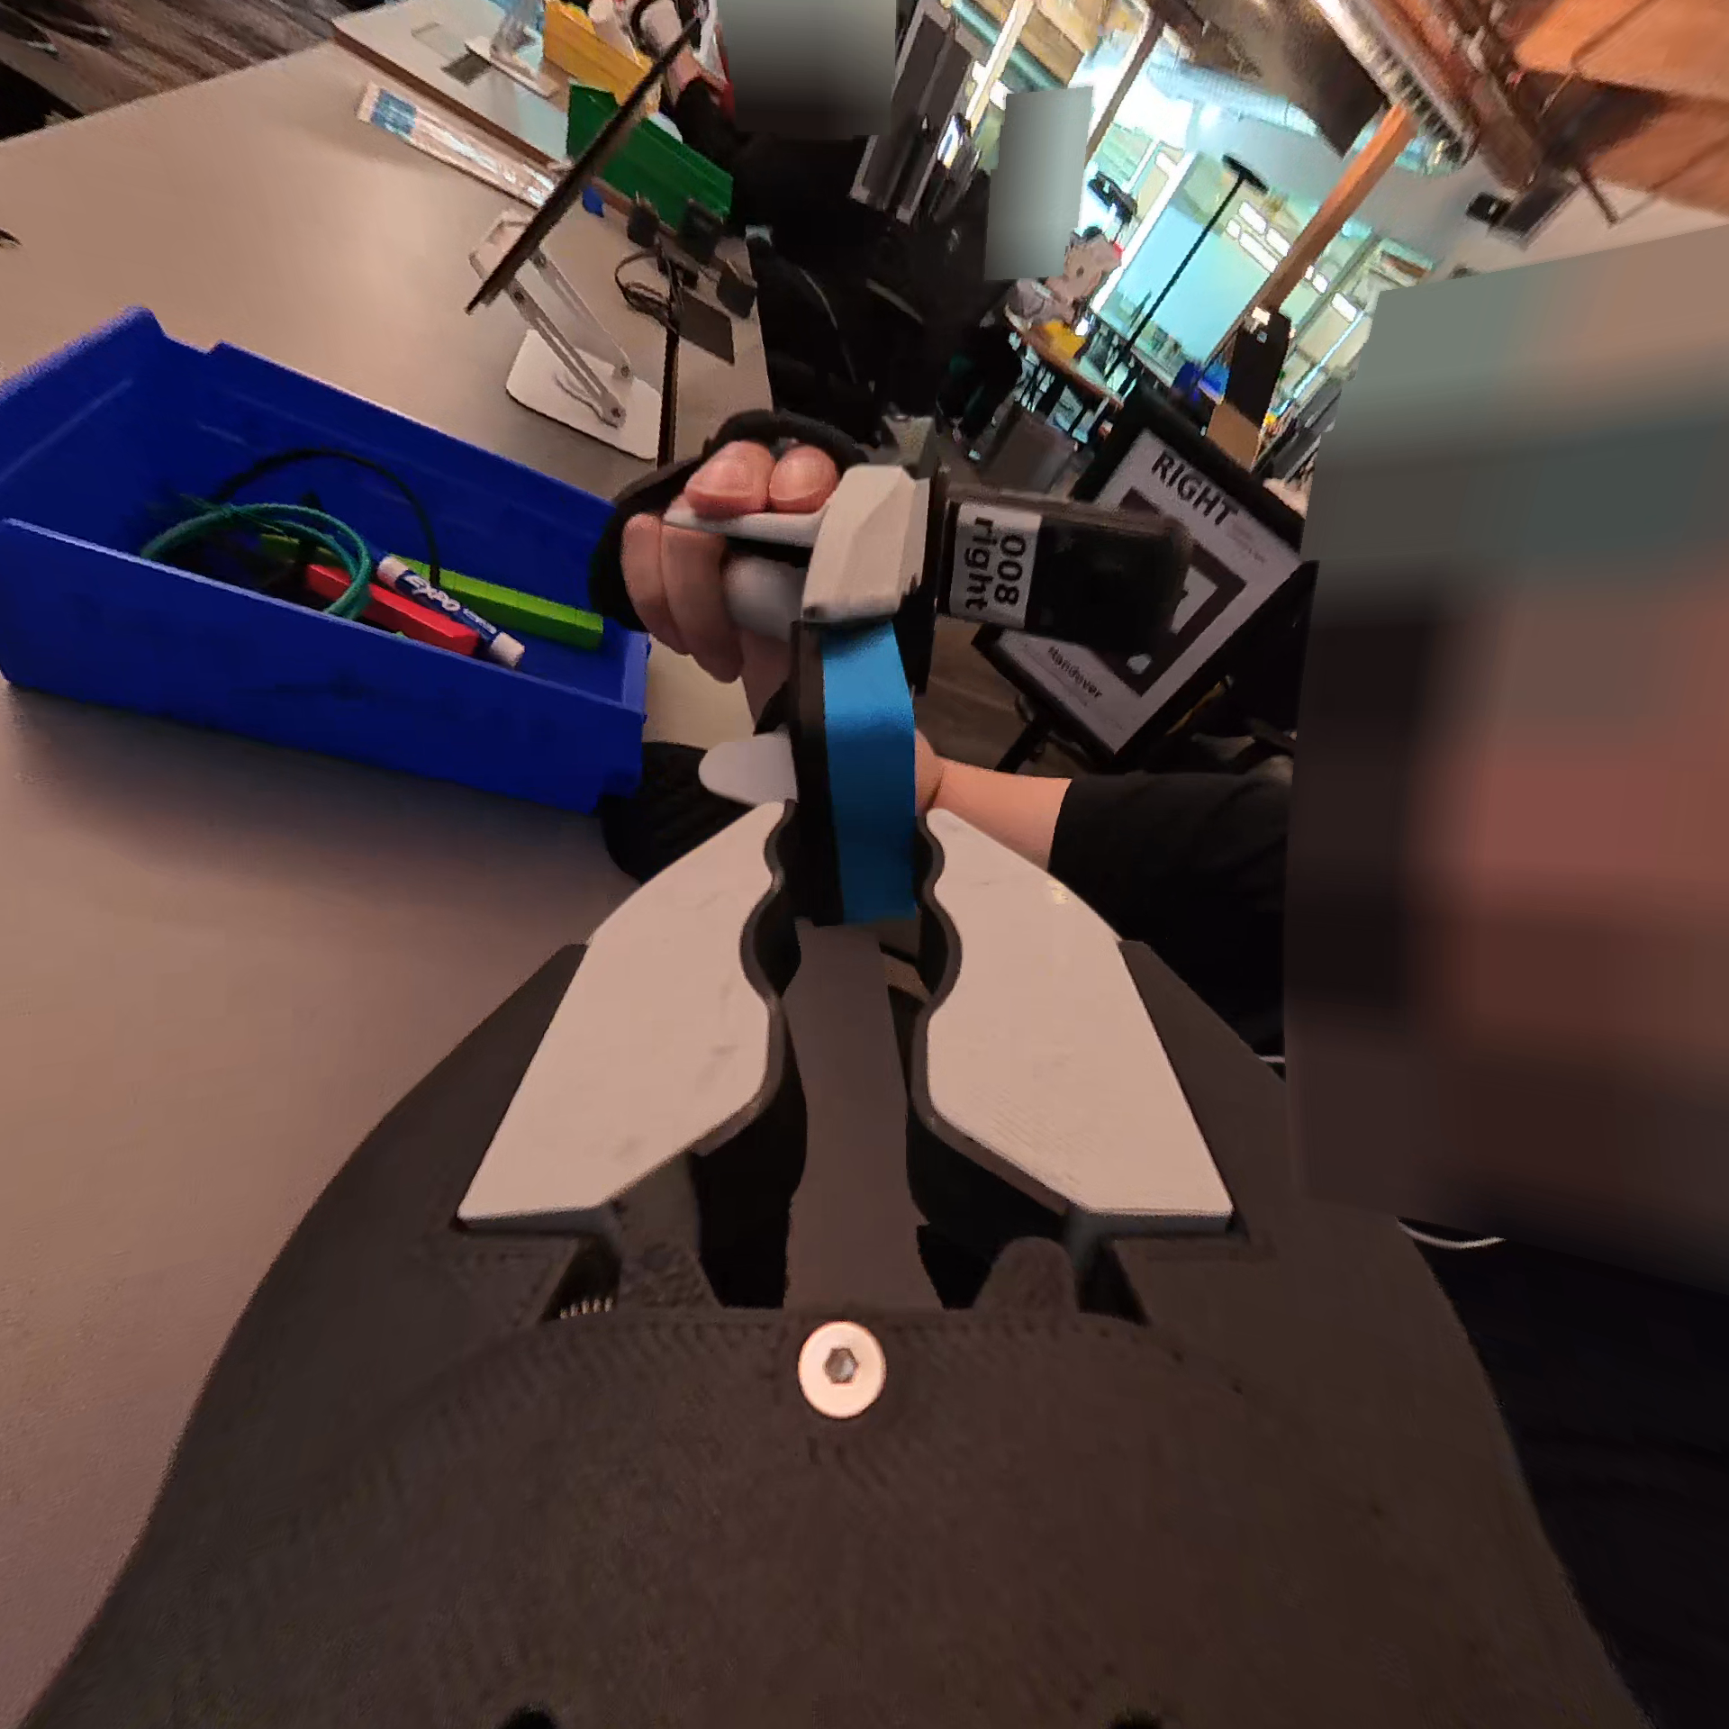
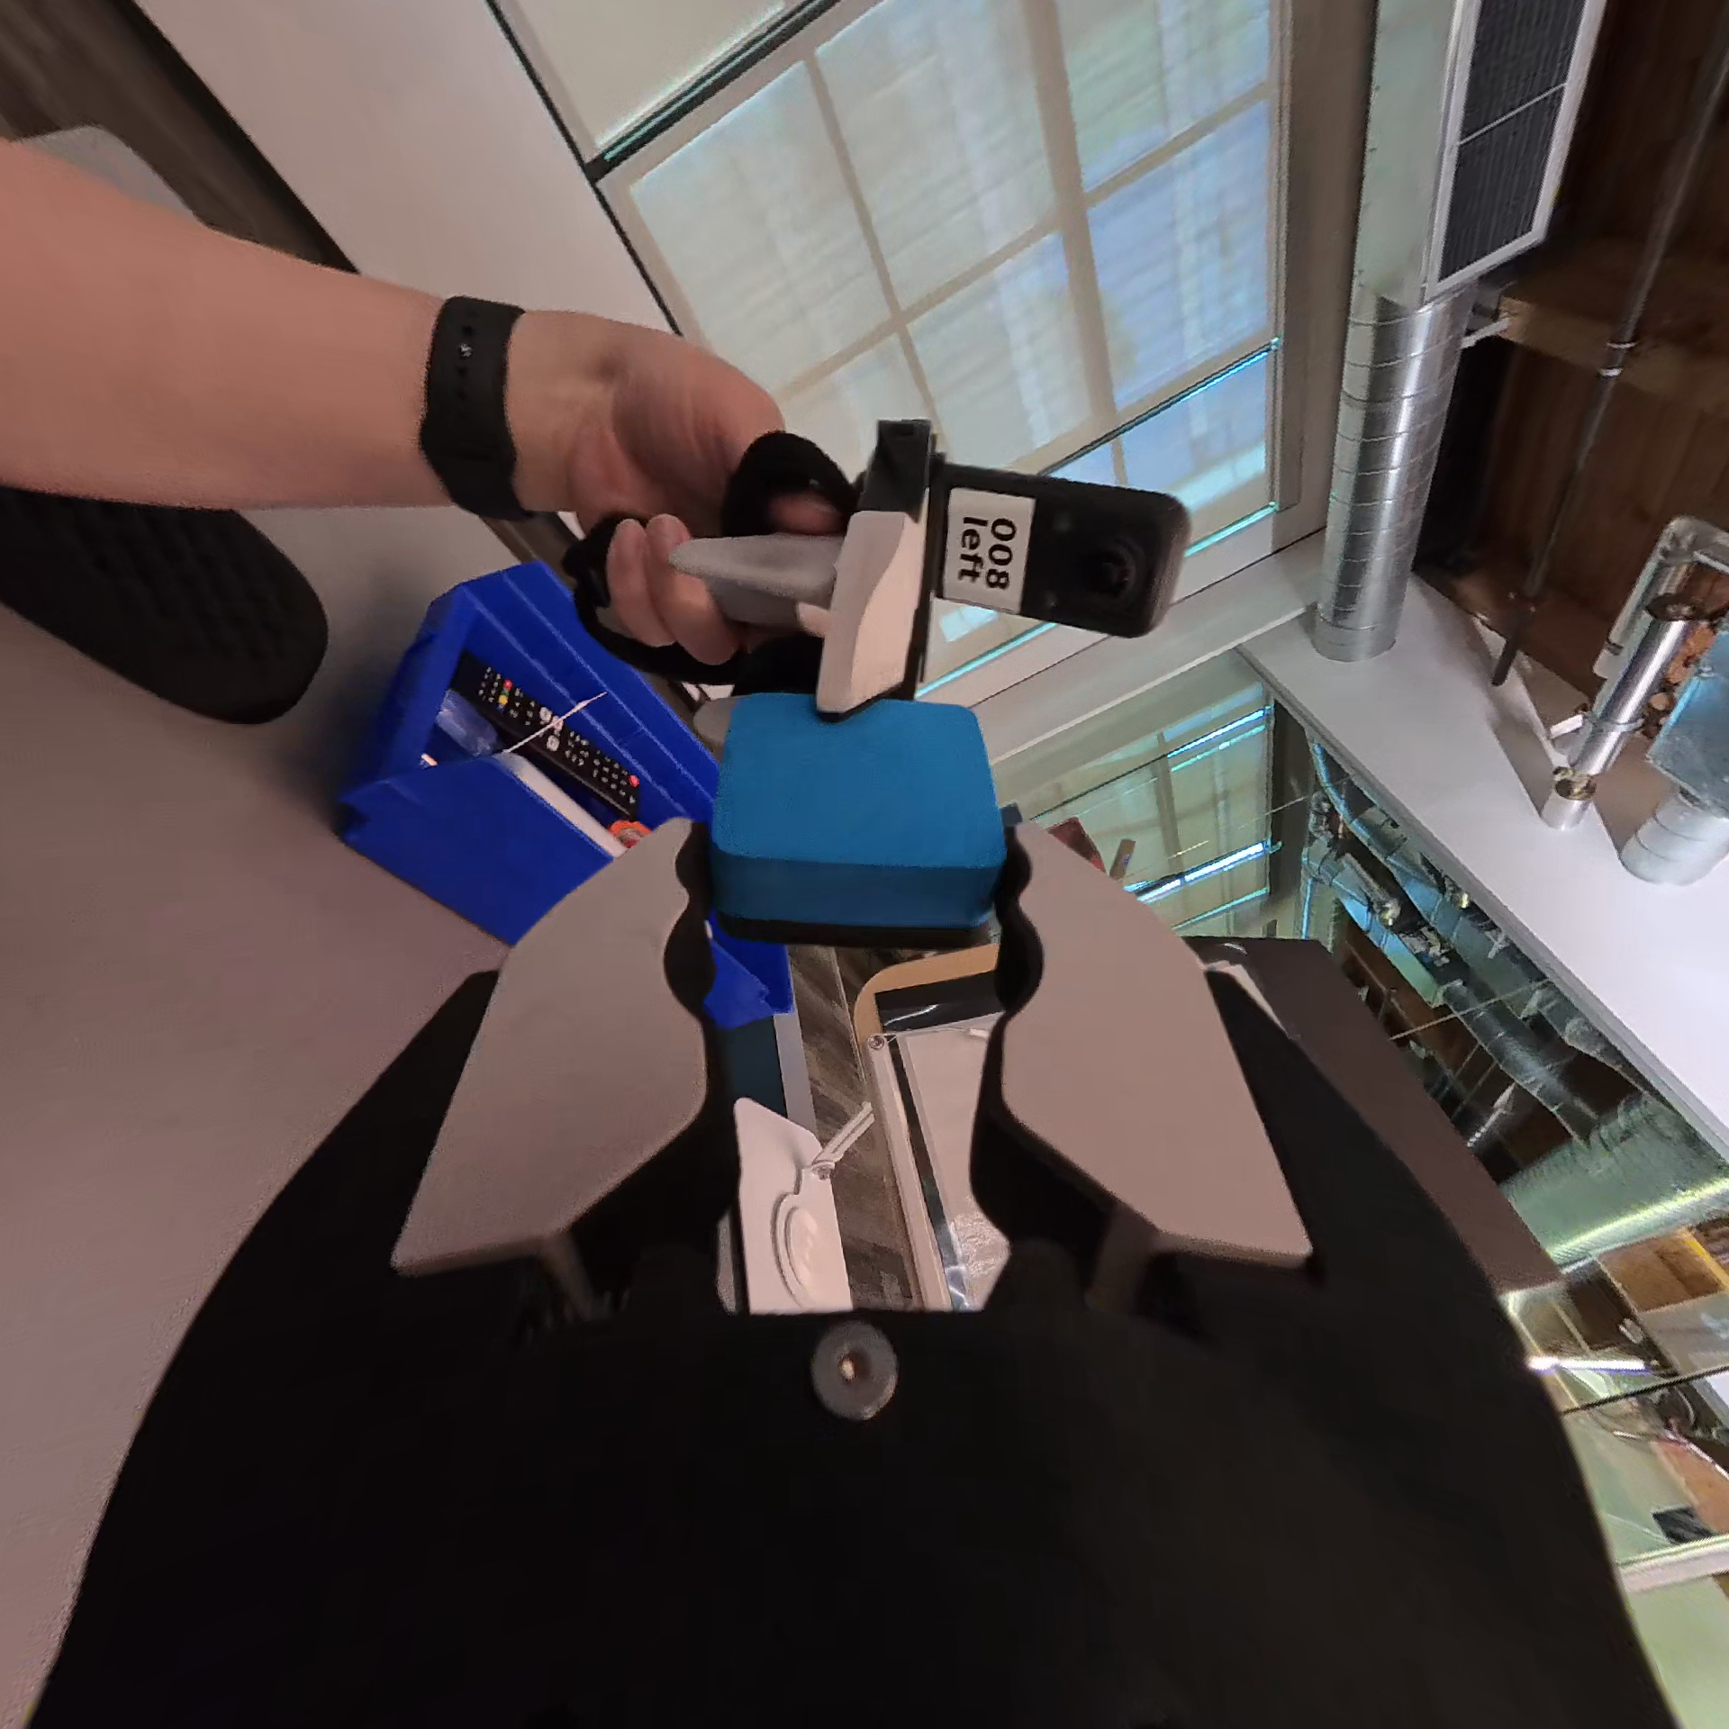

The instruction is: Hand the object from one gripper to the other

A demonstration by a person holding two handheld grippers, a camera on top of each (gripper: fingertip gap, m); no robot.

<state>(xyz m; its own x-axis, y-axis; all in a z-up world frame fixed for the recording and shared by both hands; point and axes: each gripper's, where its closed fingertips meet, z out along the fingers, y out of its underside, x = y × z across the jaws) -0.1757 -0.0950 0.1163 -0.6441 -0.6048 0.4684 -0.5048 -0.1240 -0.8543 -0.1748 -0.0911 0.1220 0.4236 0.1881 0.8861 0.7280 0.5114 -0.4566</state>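
A blue whiteboard eraser [image 1: 865, 767] with a black felt underside is held in the air between both grippers. In the left wrist view it is edge-on, and my left gripper [image 1: 856, 851] is shut across its thickness at the near end. My right gripper [image 1: 800, 664] reaches it from above, held by a hand. In the right wrist view the eraser [image 2: 851, 795] shows its broad blue face. My right gripper [image 2: 853, 889] is shut across its width, a finger on each side. One of the left gripper's fingers [image 2: 865, 646] presses on the blue face; the other is mostly hidden beneath.
A blue bin [image 1: 281, 692] on the grey table [image 1: 234, 1029] holds a marker, a green cord and coloured blocks. A second blue bin [image 2: 449, 842] holds a remote control. A tablet stand [image 1: 571, 374] and a framed sign [image 1: 1169, 599] stand behind.
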